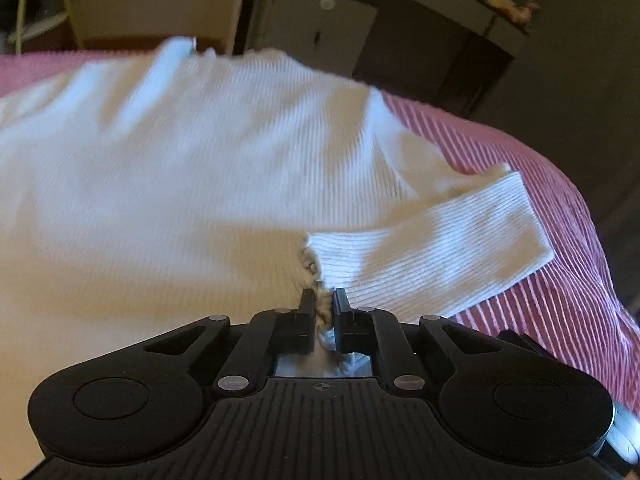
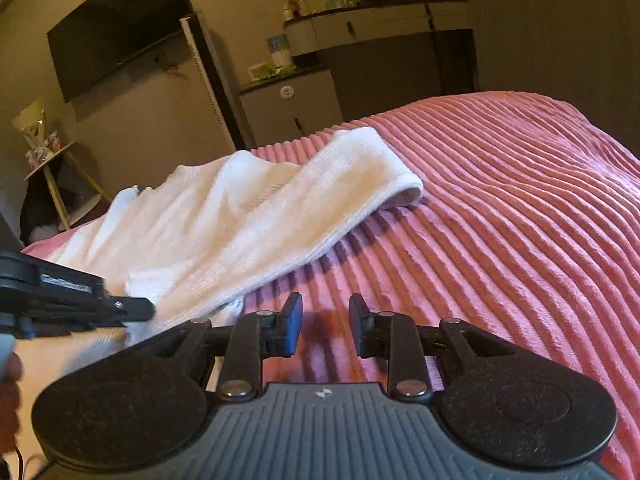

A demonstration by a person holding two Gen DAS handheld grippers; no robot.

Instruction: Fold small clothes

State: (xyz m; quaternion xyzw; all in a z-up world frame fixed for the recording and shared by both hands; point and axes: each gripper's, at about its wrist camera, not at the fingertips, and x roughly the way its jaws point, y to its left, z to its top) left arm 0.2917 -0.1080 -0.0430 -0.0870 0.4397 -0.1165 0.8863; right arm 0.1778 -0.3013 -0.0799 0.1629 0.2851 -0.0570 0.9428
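Knitwear, soft and floppy: left hand-held gripper (image 1: 323,312) pinches the white sweater (image 1: 180,168) hem; right hand-held gripper (image 2: 325,320) hovers narrowly parted, empty.

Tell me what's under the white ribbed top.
The white ribbed top lies on the pink ribbed bedspread, which shows around its sleeve and edges. Whatever is beneath its middle is covered. The left gripper pinches its edge.
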